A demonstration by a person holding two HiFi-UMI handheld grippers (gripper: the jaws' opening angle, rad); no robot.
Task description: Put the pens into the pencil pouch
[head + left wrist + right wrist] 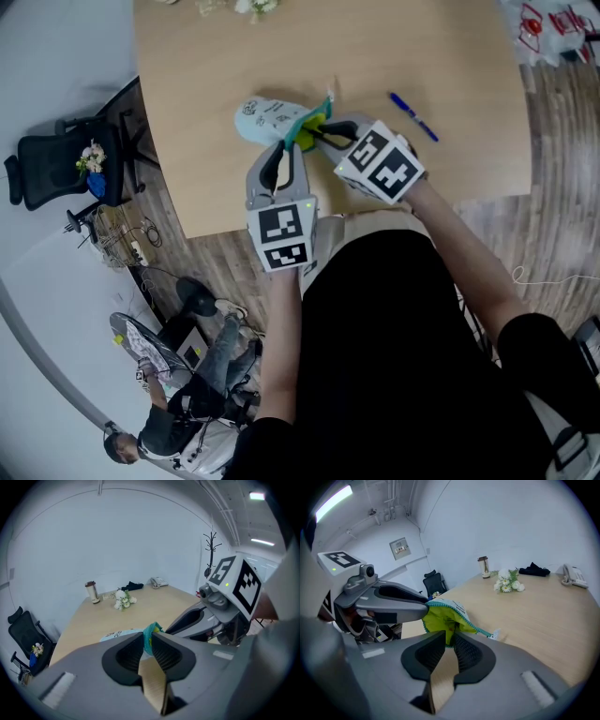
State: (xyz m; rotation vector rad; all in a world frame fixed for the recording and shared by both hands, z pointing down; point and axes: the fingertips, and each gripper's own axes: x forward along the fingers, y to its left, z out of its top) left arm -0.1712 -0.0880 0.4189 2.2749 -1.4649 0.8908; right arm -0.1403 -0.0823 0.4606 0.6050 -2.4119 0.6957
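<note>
The pencil pouch (268, 118) lies on the table (394, 56) with its mouth end lifted toward me, and both my tongs are on that mouth. My left gripper (149, 639) is pinched onto the teal zipper edge. My right gripper (451, 638) is clamped on the yellow-green lining of the opposite lip, so the opening is spread between them.

Here's the catch: the blue pen (413, 116) is off to the right of the pouch, well apart from it, and I've got no free tong. The second I drop one lip to go fetch it, I reckon the mouth flops shut or the whole pouch slides, since it looks soft and light. Both bites are thin too, just fabric edge, so one careless tug could pop it loose. I can't tell if any pens are inside already.
</note>
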